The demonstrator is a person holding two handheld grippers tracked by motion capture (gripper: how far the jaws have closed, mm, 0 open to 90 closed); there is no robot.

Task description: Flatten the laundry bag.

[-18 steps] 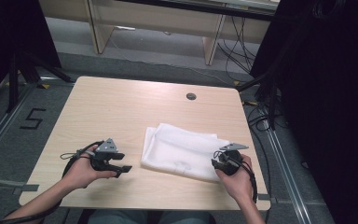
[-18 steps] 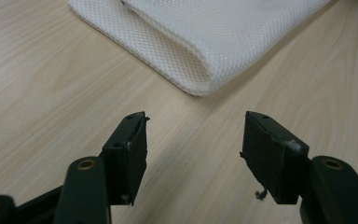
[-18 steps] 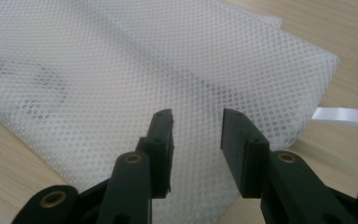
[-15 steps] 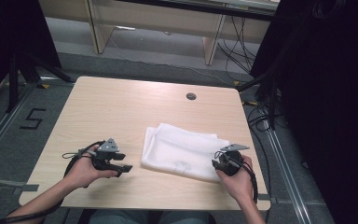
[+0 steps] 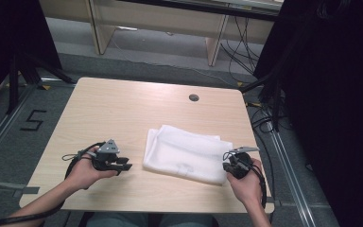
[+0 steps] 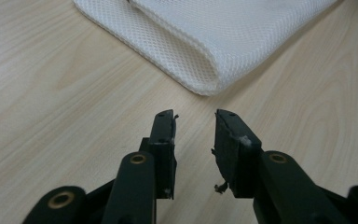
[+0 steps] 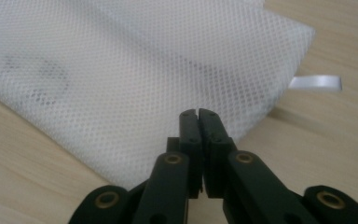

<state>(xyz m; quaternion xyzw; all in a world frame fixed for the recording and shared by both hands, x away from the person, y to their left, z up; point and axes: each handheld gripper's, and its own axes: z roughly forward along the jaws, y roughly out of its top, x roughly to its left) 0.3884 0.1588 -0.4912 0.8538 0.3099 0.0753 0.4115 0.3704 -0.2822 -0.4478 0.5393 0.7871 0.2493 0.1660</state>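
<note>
- High view: white mesh bag (image 5: pixel 186 153), one item, folded flat on the counter (image 5: pixel 123 109), right of centre and toward my near edge. It lies between my two hands.
- Change since the earlier pictures: none that I can make out. Bag, hands and both tools sit where they did half a second ago. I read this as a pause before the first grasp, with the handling of the bag not yet begun.
- Left gripper (image 5: pixel 125 166): resting low at the bag's left side, just short of it. In the left gripper view its fingers stand partly apart with nothing between them, and they are aimed at the bag's rounded folded corner.
- Right gripper (image 5: pixel 229 168): at the bag's near right corner. In the right gripper view its fingers are closed together, their tips over the mesh edge. I see no cloth caught between them.
- Container contents: the bag looks flat and empty. A dim grey patch shows through the mesh in the right gripper view, and I cannot tell what it is.
- Fitting: white ribbon loop (image 7: pixel 314 83) sticking out from the bag's edge onto the counter.
- Counter fixture: round cable hole (image 5: pixel 194 98), well beyond the bag.
</note>
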